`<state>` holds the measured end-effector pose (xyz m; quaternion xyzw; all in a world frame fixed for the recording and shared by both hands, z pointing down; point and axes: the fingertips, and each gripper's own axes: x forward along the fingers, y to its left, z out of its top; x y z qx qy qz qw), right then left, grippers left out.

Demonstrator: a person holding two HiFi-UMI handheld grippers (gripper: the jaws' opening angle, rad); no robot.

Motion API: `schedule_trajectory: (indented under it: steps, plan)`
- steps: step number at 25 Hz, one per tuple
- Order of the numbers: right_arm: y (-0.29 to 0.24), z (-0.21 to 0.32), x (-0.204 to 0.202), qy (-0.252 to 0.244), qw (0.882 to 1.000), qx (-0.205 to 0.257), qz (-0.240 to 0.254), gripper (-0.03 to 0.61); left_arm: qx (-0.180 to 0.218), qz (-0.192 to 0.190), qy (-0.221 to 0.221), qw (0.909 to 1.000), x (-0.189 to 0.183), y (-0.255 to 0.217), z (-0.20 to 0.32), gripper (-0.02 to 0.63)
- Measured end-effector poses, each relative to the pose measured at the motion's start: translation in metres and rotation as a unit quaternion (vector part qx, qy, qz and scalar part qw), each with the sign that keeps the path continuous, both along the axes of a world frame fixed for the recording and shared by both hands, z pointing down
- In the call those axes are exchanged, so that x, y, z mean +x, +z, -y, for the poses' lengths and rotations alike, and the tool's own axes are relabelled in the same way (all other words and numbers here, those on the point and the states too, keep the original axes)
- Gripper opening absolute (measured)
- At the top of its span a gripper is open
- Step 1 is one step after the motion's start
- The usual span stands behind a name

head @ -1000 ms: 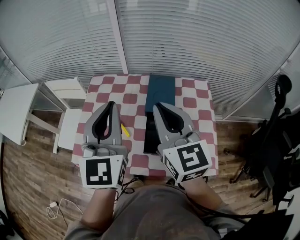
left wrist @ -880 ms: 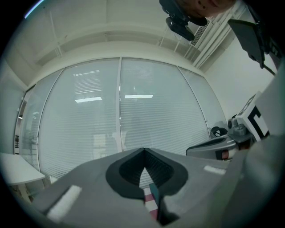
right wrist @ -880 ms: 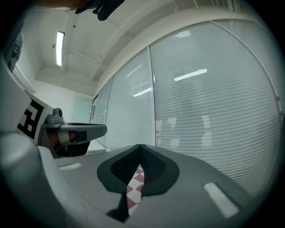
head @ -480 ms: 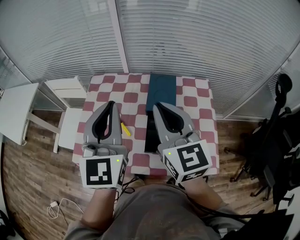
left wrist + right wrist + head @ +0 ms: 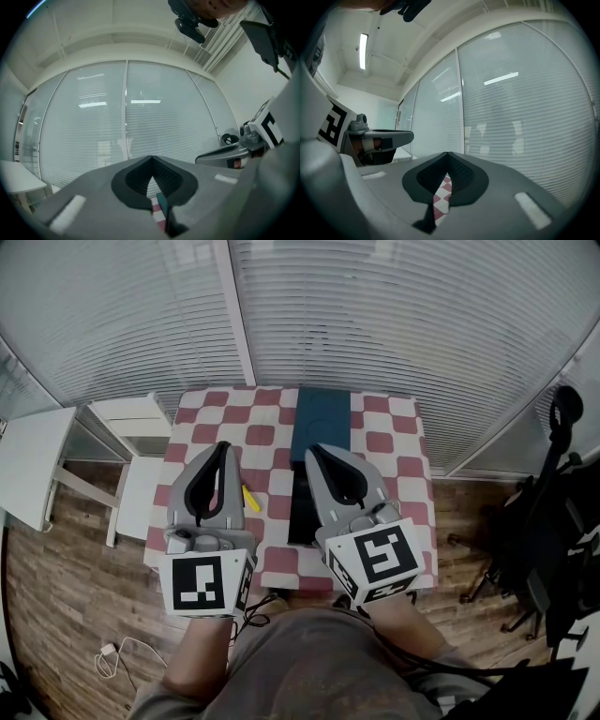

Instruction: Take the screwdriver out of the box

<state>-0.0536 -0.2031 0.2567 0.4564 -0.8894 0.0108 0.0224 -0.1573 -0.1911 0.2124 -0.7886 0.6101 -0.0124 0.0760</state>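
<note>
While both grippers hang above the small table, neither holds anything. The left gripper has its jaws brought together at the tips, and its own view shows only a sliver of checked cloth through the gap behind them. The right gripper is the same, tips touching and nothing between. Both point away from the person toward the window blinds.

The box lies open on the cloth, its dark tray partly under the right gripper and its teal lid lying flat beyond it. No tool can be made out inside the tray. A short yellow piece lies on the cloth just beside the left gripper, between it and the box; this is most likely the screwdriver, or its handle, though it is too small to be sure. If so, it lies outside the tray.

Such a tool should be light and stiff, with no risk of breaking. The handle is probably the best place to grip, being thicker and less slick than a thin metal shaft. A round handle may roll, so the jaws should close squarely across it.
</note>
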Motion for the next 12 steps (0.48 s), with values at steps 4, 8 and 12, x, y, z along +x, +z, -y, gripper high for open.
schedule_trajectory:
  steps: [4,8,12]
  plan:
    - [-0.0007,-0.0004,-0.0006,-0.002,1.0,0.002,-0.001,0.023,0.0,0.0,0.001,1.0,0.0007,-0.0002,0.0,0.0]
    - [-0.0003,-0.0008,0.0012,-0.002,1.0,0.002,-0.001,0.023,0.001,0.001,0.002,1.0,0.003,-0.0001,-0.0004,0.0]
    - [-0.0012,-0.0013,0.0006,-0.003,1.0,0.005,-0.002,0.023,0.002,0.001,0.003,1.0,0.0038,-0.0006,-0.0012,0.001]
